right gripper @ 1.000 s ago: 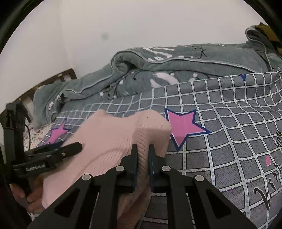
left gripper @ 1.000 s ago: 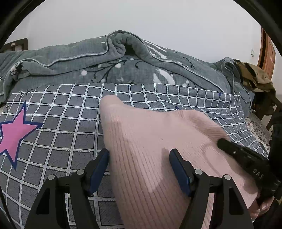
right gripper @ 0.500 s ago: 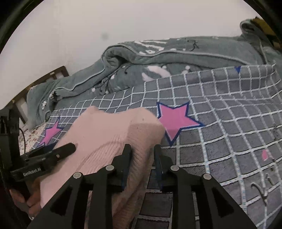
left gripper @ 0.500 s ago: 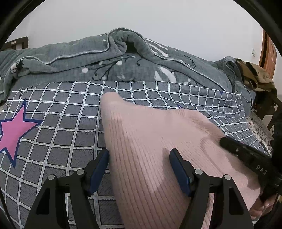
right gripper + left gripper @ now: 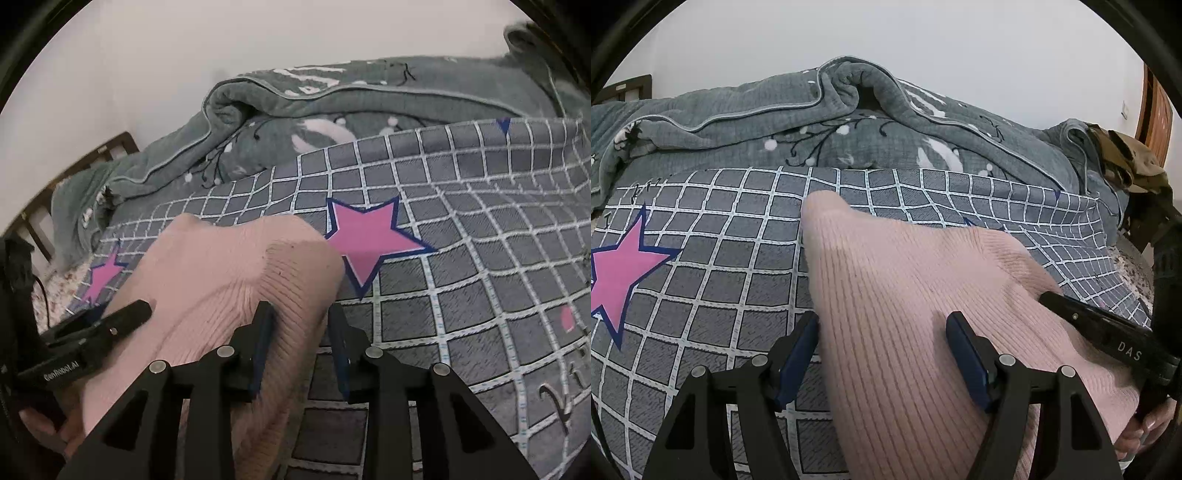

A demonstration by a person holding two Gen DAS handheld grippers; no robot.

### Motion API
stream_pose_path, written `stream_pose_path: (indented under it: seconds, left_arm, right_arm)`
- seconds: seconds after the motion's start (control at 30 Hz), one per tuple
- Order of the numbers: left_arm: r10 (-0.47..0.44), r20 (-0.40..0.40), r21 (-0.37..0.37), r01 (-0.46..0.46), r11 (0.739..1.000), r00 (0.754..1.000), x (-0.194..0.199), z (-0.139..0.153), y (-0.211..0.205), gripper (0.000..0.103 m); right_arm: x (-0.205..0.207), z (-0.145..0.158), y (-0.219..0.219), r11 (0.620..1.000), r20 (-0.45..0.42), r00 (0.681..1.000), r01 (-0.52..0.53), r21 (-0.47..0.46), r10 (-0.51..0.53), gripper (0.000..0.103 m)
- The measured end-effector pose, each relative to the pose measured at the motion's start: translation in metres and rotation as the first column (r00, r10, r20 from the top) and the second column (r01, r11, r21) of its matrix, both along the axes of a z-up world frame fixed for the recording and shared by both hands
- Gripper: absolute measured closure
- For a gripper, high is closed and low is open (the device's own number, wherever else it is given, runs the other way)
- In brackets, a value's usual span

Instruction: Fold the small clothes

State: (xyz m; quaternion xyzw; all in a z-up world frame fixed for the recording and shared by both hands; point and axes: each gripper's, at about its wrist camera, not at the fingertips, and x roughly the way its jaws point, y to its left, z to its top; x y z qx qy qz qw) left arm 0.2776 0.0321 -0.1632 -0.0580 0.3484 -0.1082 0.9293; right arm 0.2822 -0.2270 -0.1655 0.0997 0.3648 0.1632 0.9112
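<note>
A pink ribbed knit garment point(image 5: 905, 280) lies folded on the checked bedsheet point(image 5: 701, 266). My left gripper point(image 5: 882, 332) stands open astride the garment's left part, one finger at its left edge, the other resting on the fabric. In the right wrist view the garment's point(image 5: 214, 273) right edge runs between the jaws of my right gripper point(image 5: 301, 321), which are opening; the right pad stands clear of the cloth. Each gripper shows in the other's view: the right gripper point(image 5: 1100, 332) on the garment's right side, the left gripper point(image 5: 99, 328) on its left.
A grey fleece blanket point(image 5: 849, 122) is bunched along the far side of the bed. Pink stars point(image 5: 369, 240) mark the sheet. An olive cloth point(image 5: 1126, 158) hangs at the far right, and a wooden bedframe point(image 5: 74, 166) shows at the left.
My right gripper's jaws have parted and let go of the garment's right edge, which they were pinching. The left gripper has not moved.
</note>
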Motion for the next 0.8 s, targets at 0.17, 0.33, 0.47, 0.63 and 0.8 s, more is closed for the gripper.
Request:
stream_pose_path:
  seconds: [0.17,0.33,0.47,0.63,0.8]
  left_arm:
    - [-0.002,0.001,-0.003,0.002,1.0,1.0,0.0,0.001,0.0,0.034]
    - [-0.006,0.059,-0.041,0.009,0.999,0.998,-0.006,0.01,0.007,0.034]
    - [0.019,0.062,-0.046,-0.016,0.999,0.998,-0.003,0.012,0.014,0.034]
    - [0.048,0.025,-0.057,-0.047,0.997,0.999,0.007,0.008,0.025,0.034]
    - [0.071,-0.001,-0.091,-0.071,0.993,0.997,0.017,0.01,0.036,0.034]
  right_arm:
    - [-0.013,0.01,0.002,1.0,0.104,0.995,-0.009,0.006,0.009,0.093]
    - [-0.015,0.012,0.001,1.0,0.131,0.991,0.002,0.003,-0.002,0.093]
    - [-0.005,0.004,-0.002,1.0,0.061,0.998,0.01,0.002,-0.01,0.09]
    - [-0.008,0.013,-0.013,0.999,0.081,0.996,0.046,0.019,-0.048,0.077]
    - [-0.019,0.03,-0.017,0.998,0.138,0.989,0.056,-0.007,-0.054,0.076]
